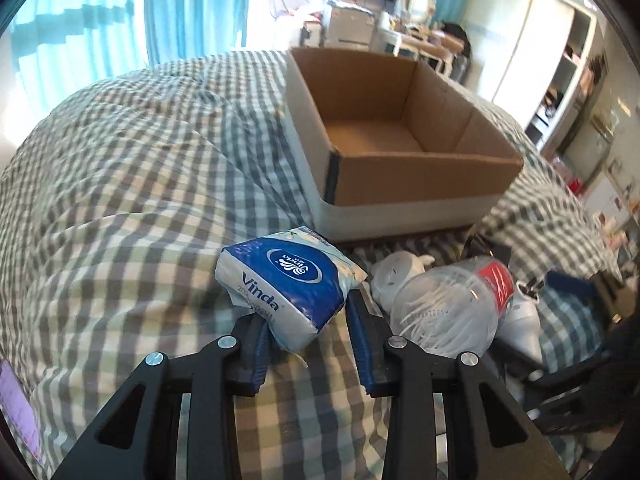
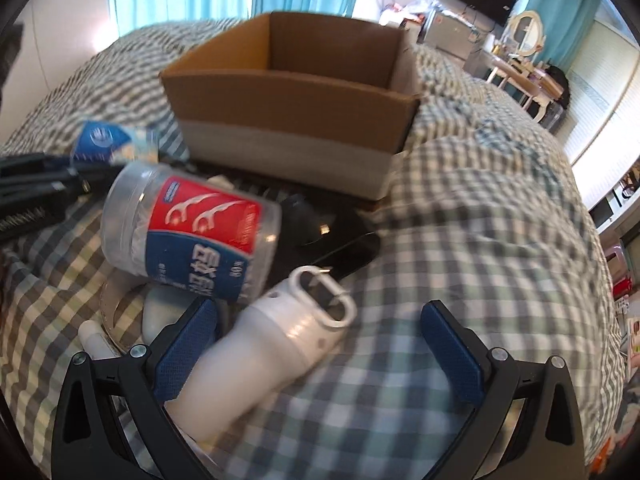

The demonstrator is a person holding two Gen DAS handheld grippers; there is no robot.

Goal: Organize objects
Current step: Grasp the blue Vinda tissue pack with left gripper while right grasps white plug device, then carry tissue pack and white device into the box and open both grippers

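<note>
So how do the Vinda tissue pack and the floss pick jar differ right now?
The Vinda tissue pack is a soft blue-and-white packet; the floss pick jar is a rigid clear cylinder with a red-and-blue label. The left gripper is shut on the pack, while the jar lies on its side, ungripped, leaning on other items. The pack is crumpled; the jar keeps its shape. Both are outside the cardboard box, on the checked bedcover.

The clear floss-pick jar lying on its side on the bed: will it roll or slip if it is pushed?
The floss-pick jar is round and lies on its side, so it probably rolls. Its smooth plastic may slip between fingers. The soft checked blanket might slow it.
</note>
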